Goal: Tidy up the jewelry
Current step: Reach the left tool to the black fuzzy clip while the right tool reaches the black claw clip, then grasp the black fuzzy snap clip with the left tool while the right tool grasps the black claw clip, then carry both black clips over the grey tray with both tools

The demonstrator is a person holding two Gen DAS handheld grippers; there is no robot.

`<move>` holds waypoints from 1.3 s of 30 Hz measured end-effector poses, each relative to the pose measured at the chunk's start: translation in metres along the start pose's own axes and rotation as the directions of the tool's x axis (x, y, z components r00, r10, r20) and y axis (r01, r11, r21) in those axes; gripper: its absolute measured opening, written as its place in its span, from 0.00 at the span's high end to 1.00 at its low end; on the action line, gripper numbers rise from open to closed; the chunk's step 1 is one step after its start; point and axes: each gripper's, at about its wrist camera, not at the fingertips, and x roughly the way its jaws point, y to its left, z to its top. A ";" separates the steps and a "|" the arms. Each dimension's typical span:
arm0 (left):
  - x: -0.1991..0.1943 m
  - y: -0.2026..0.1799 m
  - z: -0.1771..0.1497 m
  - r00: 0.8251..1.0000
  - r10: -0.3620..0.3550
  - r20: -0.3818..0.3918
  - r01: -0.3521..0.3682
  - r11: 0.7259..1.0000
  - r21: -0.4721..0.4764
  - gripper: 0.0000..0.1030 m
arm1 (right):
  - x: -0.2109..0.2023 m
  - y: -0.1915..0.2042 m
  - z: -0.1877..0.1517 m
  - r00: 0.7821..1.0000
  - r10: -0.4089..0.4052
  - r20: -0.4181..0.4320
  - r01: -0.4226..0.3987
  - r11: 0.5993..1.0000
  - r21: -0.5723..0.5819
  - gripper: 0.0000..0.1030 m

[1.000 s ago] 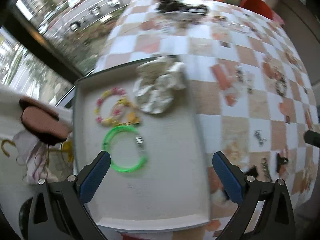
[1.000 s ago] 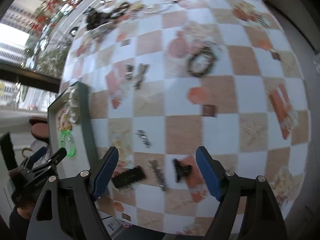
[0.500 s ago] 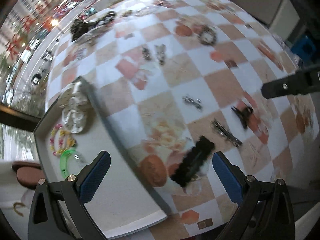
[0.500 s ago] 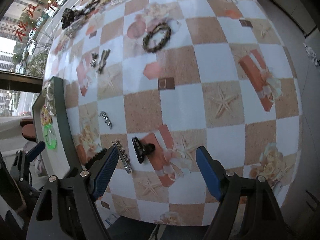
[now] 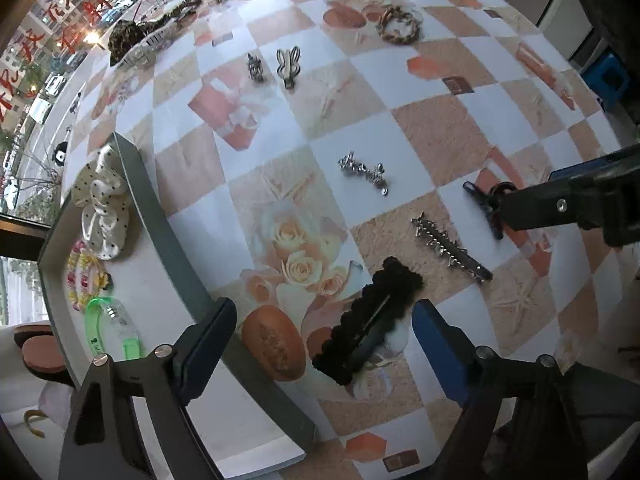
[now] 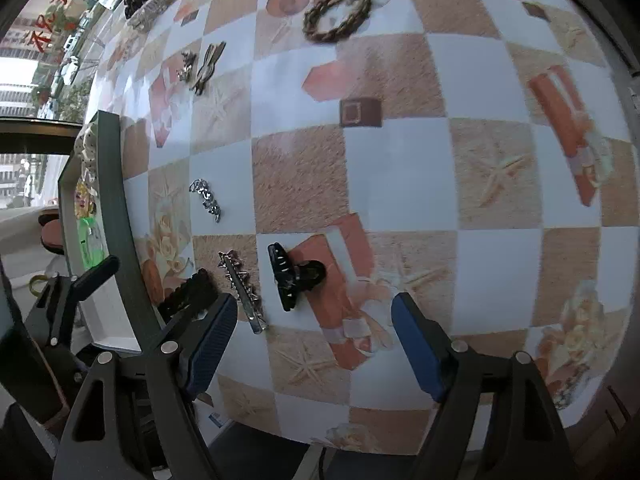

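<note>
Black and scallop-edged, a fabric-covered hair clip (image 5: 370, 324) lies on the checked tablecloth (image 5: 432, 136) between the spread blue pads of the left gripper (image 5: 320, 344), which holds nothing. From that clip, a spiked silver barrette (image 5: 450, 248) sits at 2 o'clock, with a black claw clip (image 6: 292, 274) just beyond it; the right gripper (image 6: 312, 340), jaws wide apart and empty, hovers close before the claw clip. A small silver clip (image 5: 364, 172) lies at 12 o'clock, apart from the rest. At 9 o'clock stands the grey tray (image 5: 160, 216), holding a polka-dot scrunchie (image 5: 102, 204), a beaded bracelet (image 5: 84, 276) and a green bangle (image 5: 108, 330). Far off near the table's 12 o'clock edge are a rabbit-shaped clip (image 5: 289, 63), a braided ring (image 5: 400, 24) and a dark heap of accessories (image 5: 132, 36).
</note>
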 end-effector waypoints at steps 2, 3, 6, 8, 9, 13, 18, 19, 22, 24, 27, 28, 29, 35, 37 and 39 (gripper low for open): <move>0.004 -0.002 0.000 1.000 -0.005 -0.009 0.005 1.000 0.002 0.09 | 0.006 0.002 0.000 1.000 0.000 -0.013 0.000 1.000 -0.005 0.29; 0.005 -0.002 0.000 1.000 -0.007 -0.011 0.007 1.000 0.004 0.09 | 0.008 0.003 0.000 1.000 -0.003 -0.017 0.003 1.000 -0.009 0.32; 0.010 -0.004 -0.002 1.000 -0.014 -0.025 0.014 1.000 0.013 0.09 | 0.015 0.006 0.001 0.999 -0.012 -0.031 0.012 1.000 -0.018 0.42; 0.016 -0.006 -0.002 0.999 -0.018 -0.040 0.019 1.000 0.017 0.11 | 0.016 0.009 0.002 1.000 -0.019 -0.025 0.019 0.999 -0.029 0.45; 0.019 -0.007 -0.002 0.999 -0.021 -0.048 0.022 1.000 0.017 0.17 | 0.017 0.012 0.003 1.000 -0.020 -0.025 0.019 0.999 -0.036 0.47; 0.025 -0.009 -0.005 0.997 -0.046 -0.069 0.047 0.999 0.003 0.20 | 0.019 0.020 0.005 0.999 -0.044 -0.024 0.042 0.997 -0.062 0.57; 0.026 -0.011 -0.005 0.994 -0.078 -0.074 0.079 0.997 0.000 0.32 | 0.023 0.030 0.005 0.997 -0.077 -0.028 0.074 0.994 -0.083 0.78; 0.025 -0.012 -0.004 0.993 -0.087 -0.075 0.088 0.996 0.001 0.35 | 0.024 0.030 0.004 0.996 -0.080 -0.028 0.078 0.994 -0.082 0.85; 0.023 -0.017 -0.004 0.992 -0.105 -0.074 0.106 0.994 0.009 0.48 | 0.026 0.033 0.003 0.996 -0.087 -0.025 0.085 0.994 -0.073 0.90; 0.020 -0.020 -0.003 0.991 -0.118 -0.070 0.119 0.993 0.010 0.60 | 0.026 0.035 0.003 0.996 -0.090 -0.022 0.088 0.993 -0.073 0.90; 0.018 -0.021 -0.001 0.987 -0.143 -0.072 0.143 0.990 -0.009 0.61 | 0.026 0.033 0.001 0.996 -0.083 -0.013 0.082 0.994 -0.066 0.93; 0.017 -0.020 0.000 0.985 -0.155 -0.073 0.154 0.988 -0.022 0.61 | 0.025 0.033 0.000 0.997 -0.079 -0.009 0.078 0.995 -0.062 0.94; 0.016 -0.015 0.000 0.982 -0.174 -0.073 0.171 0.984 -0.045 0.61 | 0.021 0.028 0.001 0.997 -0.073 -0.006 0.072 0.996 -0.059 0.94; 0.005 0.004 -0.002 0.970 -0.236 -0.052 0.226 0.962 -0.152 0.61 | 0.006 0.019 0.001 0.999 -0.044 0.011 0.044 0.998 -0.040 0.94; -0.001 0.008 -0.003 0.969 -0.244 -0.039 0.235 0.958 -0.164 0.61 | 0.001 0.013 0.001 0.999 -0.036 0.017 0.036 0.999 -0.037 0.94; -0.008 0.010 -0.004 0.968 -0.251 -0.023 0.243 0.955 -0.171 0.61 | -0.004 0.011 0.001 0.999 -0.032 0.024 0.032 0.999 -0.034 0.94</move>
